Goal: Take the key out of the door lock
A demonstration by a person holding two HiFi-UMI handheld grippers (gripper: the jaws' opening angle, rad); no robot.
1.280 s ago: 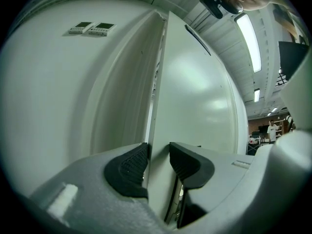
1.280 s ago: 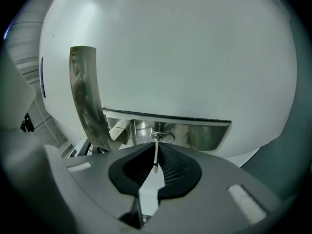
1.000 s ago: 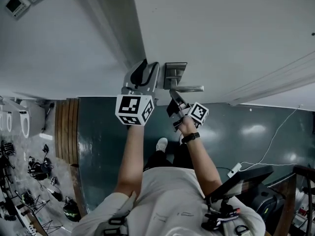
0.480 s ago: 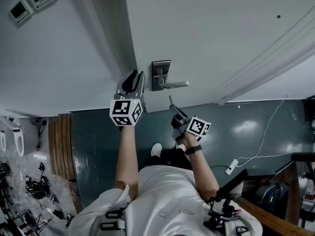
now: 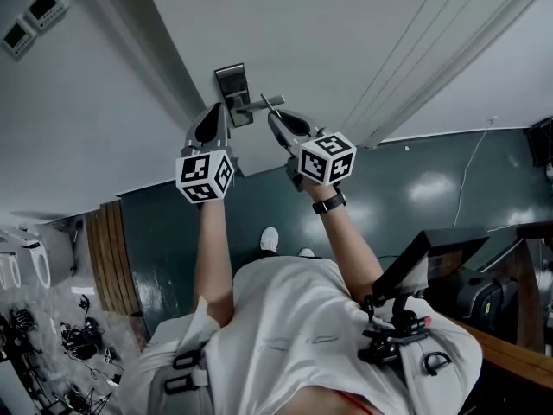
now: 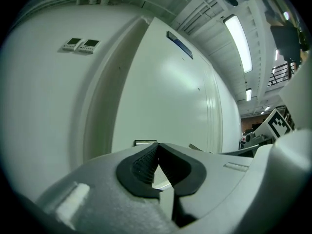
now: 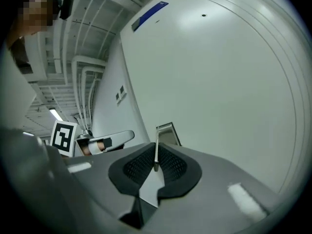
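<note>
- Nothing readable is showing anywhere: no words, brands or numbers.
- A blue sign (image 7: 151,12) is sitting near the top edge of the door (image 7: 219,82), its print too small to read.
- The left marker cube (image 5: 205,176) and the right marker cube (image 5: 327,158) are carrying only black-and-white square patterns.

We see two small wall panels (image 5: 43,5) side by side on the pale wall. A white cable (image 5: 469,164) trails over the dark glossy floor (image 5: 415,188), wooden slats (image 5: 114,240) border it, and a long ceiling light (image 6: 238,35) glows overhead.
</note>
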